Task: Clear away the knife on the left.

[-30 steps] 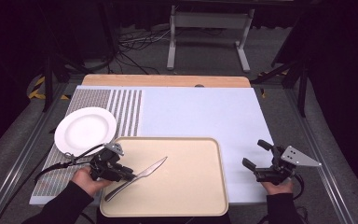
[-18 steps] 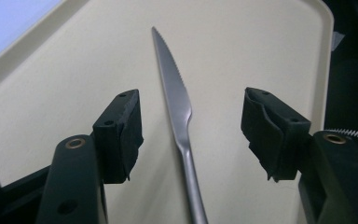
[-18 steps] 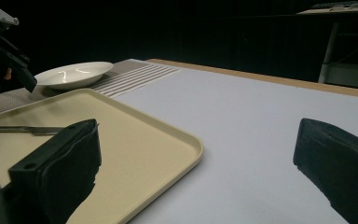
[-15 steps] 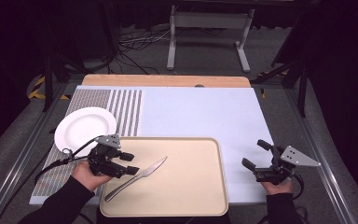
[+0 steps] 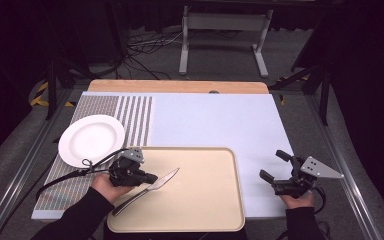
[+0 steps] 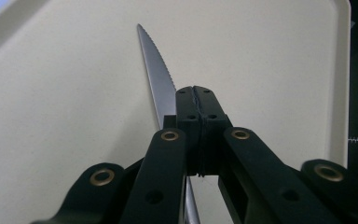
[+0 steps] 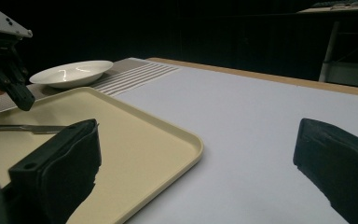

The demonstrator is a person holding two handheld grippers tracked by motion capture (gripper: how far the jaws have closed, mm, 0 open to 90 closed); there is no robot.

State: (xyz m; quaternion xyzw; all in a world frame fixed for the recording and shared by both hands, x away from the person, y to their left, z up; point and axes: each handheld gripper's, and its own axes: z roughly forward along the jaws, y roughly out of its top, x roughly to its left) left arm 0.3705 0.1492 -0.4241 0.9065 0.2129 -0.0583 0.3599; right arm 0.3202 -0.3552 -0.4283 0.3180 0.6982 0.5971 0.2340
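Left gripper: low left of the high view, left gripper [image 5: 149, 178] held in the person's left hand [image 5: 105, 184] over the left part of the tray; in the left gripper view its jaws are pressed together with no gap; the blade passes under and just beside them, not between them.
Knife: knife [image 5: 146, 190] lies flat on the tray, slanting from lower left up to the right; serrated blade [image 6: 156, 77] runs to the top centre of the left gripper view; handle end near the tray's lower left edge.
Tray: cream tray [image 5: 215, 205] at bottom centre of the high view, on the pale blue mat [image 5: 215, 120]; its rounded corner sits centre left in the right gripper view.
Right gripper: low right of the high view, right gripper [image 5: 276, 167] off the tray, above the mat's lower right edge; jaws spread wide apart with nothing between them.
Plate: white plate [image 5: 91, 140] at middle left of the high view, on the striped part of the mat, well apart from the knife.
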